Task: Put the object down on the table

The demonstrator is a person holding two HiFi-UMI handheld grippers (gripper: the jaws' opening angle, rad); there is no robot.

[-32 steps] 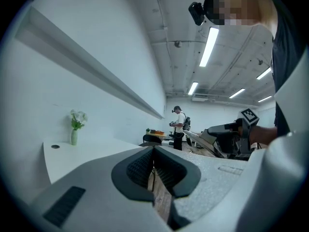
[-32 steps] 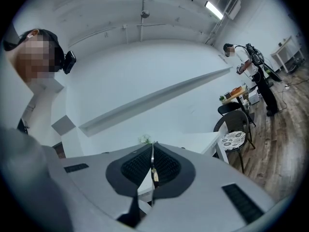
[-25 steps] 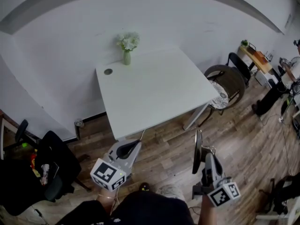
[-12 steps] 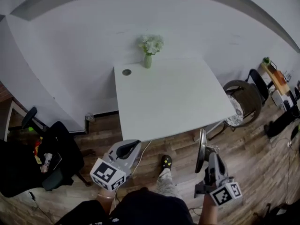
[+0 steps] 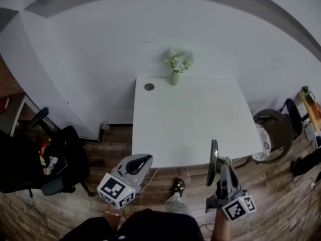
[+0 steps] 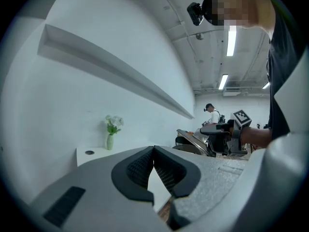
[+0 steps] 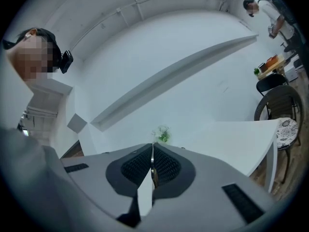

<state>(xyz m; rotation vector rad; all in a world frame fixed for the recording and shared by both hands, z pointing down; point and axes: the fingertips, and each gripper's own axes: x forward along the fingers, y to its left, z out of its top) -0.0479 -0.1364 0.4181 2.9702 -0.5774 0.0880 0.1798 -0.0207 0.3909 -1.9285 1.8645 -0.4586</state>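
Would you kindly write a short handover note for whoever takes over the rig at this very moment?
Left claw: shut, empty, held level.
Right claw: shut on the thin flat grey metal plate, held on edge in the air near the front edge of the white square table.
A small vase of white flowers stands at the table's far edge.
Done: plate is in hand.
Left: carry it over the table, lay it down, open the right claw.

my left gripper [image 6: 154,151]: jaws together, empty
my right gripper [image 6: 206,129]: far right, clamping flat disc [image 6: 190,138]
flower vase [image 6: 111,132]: upright on white table [image 6: 94,154], by the wall
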